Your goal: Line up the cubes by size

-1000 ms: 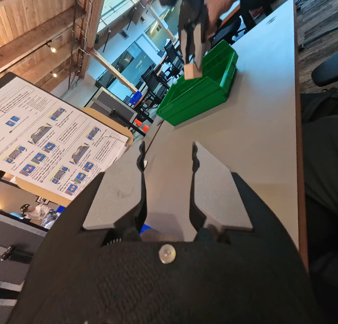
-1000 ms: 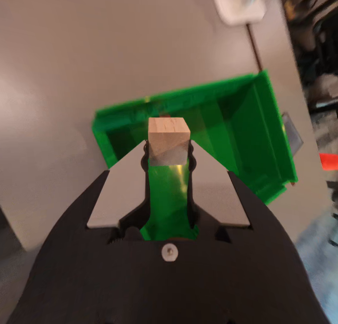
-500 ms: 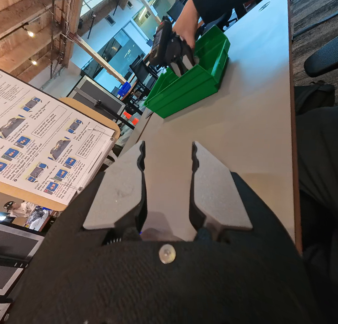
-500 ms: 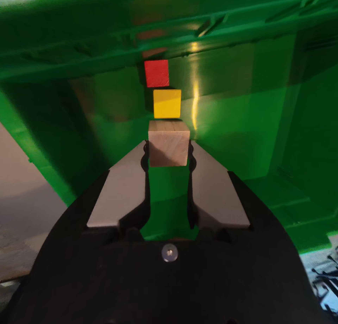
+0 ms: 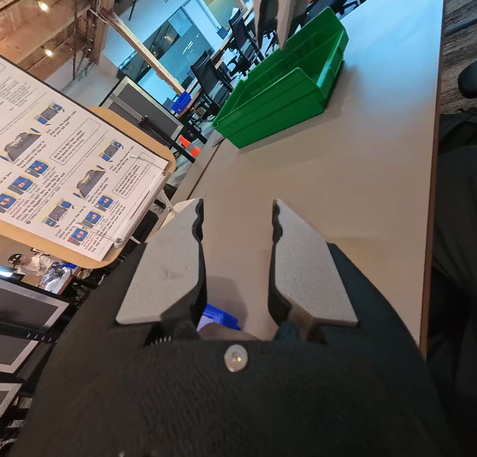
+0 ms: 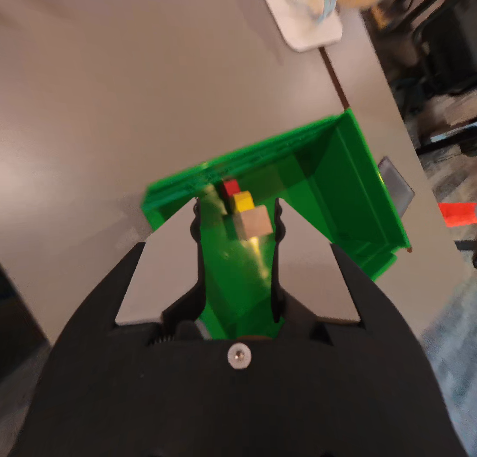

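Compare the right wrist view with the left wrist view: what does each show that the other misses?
Only the right wrist view looks into the bin: a red cube, yellow cube and plain wooden cube in a row, with the right gripper open above them. Only the left wrist view shows the instruction board and the open left gripper. Both show the green bin on the grey table.

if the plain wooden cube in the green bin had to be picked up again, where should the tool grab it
Grip the plain wooden cube on its two free side faces, coming from above into the green plastic bin. The yellow cube appears to sit against its far face, so a far-to-near pinch likely won't fit.
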The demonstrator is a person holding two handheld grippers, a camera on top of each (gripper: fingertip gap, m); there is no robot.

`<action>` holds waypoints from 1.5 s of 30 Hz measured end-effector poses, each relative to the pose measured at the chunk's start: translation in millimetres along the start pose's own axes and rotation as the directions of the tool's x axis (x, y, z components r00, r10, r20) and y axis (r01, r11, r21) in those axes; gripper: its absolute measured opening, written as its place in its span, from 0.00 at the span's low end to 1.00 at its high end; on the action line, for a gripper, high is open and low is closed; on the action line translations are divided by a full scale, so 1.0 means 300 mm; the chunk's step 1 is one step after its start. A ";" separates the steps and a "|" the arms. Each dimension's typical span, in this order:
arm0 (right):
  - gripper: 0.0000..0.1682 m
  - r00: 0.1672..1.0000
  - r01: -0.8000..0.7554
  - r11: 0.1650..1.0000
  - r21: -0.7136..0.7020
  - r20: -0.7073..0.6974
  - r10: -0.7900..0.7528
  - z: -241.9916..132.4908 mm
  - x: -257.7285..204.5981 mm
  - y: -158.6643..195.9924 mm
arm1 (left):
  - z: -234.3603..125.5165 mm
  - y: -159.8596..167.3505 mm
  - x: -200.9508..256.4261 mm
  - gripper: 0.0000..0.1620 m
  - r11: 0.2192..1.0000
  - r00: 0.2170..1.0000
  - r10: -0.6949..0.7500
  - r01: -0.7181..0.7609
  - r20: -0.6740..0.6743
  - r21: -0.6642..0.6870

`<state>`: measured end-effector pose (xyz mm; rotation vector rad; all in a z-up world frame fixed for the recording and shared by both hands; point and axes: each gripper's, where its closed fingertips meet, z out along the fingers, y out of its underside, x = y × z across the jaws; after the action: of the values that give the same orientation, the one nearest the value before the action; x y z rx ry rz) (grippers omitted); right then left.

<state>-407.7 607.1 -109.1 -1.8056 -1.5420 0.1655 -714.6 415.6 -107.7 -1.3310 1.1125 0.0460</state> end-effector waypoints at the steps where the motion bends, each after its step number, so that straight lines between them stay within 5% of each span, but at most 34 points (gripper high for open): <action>1: 0.32 1.000 -0.026 0.998 0.061 0.016 0.025 -0.019 -0.049 -0.034 | -0.002 -0.006 -0.003 0.31 1.000 1.000 0.002 -0.002 0.005 -0.001; 9: 0.29 0.978 -0.199 0.884 0.423 0.144 0.151 -0.012 -0.336 -0.282 | -0.003 -0.022 -0.022 0.31 0.999 0.998 -0.032 0.034 0.062 -0.030; 15: 0.29 0.973 -0.205 0.818 0.538 0.205 0.109 0.134 -0.442 -0.411 | -0.064 0.133 -0.127 0.31 0.964 0.983 -0.055 0.097 0.175 -0.246; 23: 0.30 0.957 -0.181 0.809 0.559 0.290 0.013 0.279 -0.525 -0.450 | -0.210 0.366 -0.370 0.35 0.845 0.982 0.044 -0.133 -0.182 -0.518; 29: 0.31 0.940 -0.232 0.809 0.541 0.339 0.043 0.297 -0.529 -0.423 | -0.178 0.708 -0.501 0.33 0.619 0.925 -0.096 -0.233 -0.367 -0.750; 31: 0.31 0.932 -0.255 0.809 0.530 0.358 0.059 0.296 -0.531 -0.405 | -0.192 0.814 -0.504 0.40 0.523 0.897 -0.188 -0.254 -0.400 -0.814; 35: 0.31 0.906 -0.316 0.793 0.521 0.414 0.088 0.288 -0.531 -0.402 | -0.199 0.961 -0.513 0.44 0.401 0.851 -0.207 -0.376 -0.482 -0.835; 40: 0.32 0.884 -0.352 0.790 0.502 0.456 0.104 0.290 -0.537 -0.400 | -0.186 1.076 -0.474 0.41 0.325 0.779 -0.196 -0.522 -0.596 -0.789; 45: 0.31 0.883 -0.362 0.786 0.501 0.454 0.117 0.293 -0.527 -0.395 | -0.166 1.030 -0.459 0.40 0.401 0.766 -0.208 -0.500 -0.608 -0.768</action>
<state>-592.0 504.9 -157.1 -1.5101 -1.3013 1.0809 -1001.6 549.4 -237.1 -2.3550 1.9650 0.4608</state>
